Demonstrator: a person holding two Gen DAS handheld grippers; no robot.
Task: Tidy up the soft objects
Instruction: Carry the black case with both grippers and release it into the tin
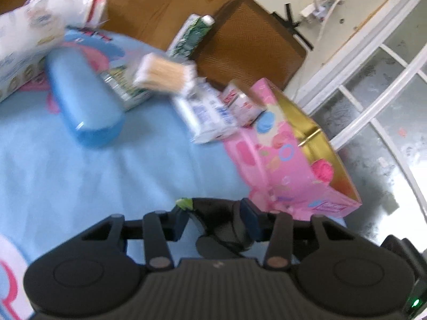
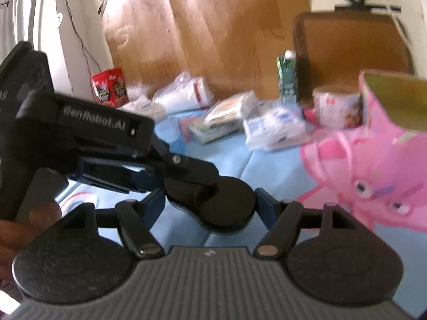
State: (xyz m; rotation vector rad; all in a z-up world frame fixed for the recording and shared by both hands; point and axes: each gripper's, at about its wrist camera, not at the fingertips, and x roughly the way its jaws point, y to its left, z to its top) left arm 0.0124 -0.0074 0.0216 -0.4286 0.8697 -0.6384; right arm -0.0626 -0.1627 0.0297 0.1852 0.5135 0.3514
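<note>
A black rounded soft case [image 1: 221, 229] hangs over the light blue blanket [image 1: 106, 186]. My left gripper [image 1: 216, 213] is shut on it, its blue pads pinching the case's upper edge. In the right wrist view the same case [image 2: 226, 205] fills the gap between my right gripper's [image 2: 210, 205] widely spread fingers, touching both pads. The left gripper [image 2: 186, 184] comes in from the left and clamps the case's near end. A pink box [image 1: 288, 165] with a gold inside stands open to the right, with a pink yarn ball [image 1: 323, 170] in it.
On the blanket lie a blue hard case [image 1: 82, 101], tissue packs [image 1: 205, 114], a cotton swab box [image 1: 165, 72], a green carton [image 1: 194, 34] and white bagged packs [image 1: 53, 8]. A brown chair [image 1: 248, 45] stands behind. A red box [image 2: 109, 88] sits far left. A hand [image 2: 26, 226] holds the left gripper.
</note>
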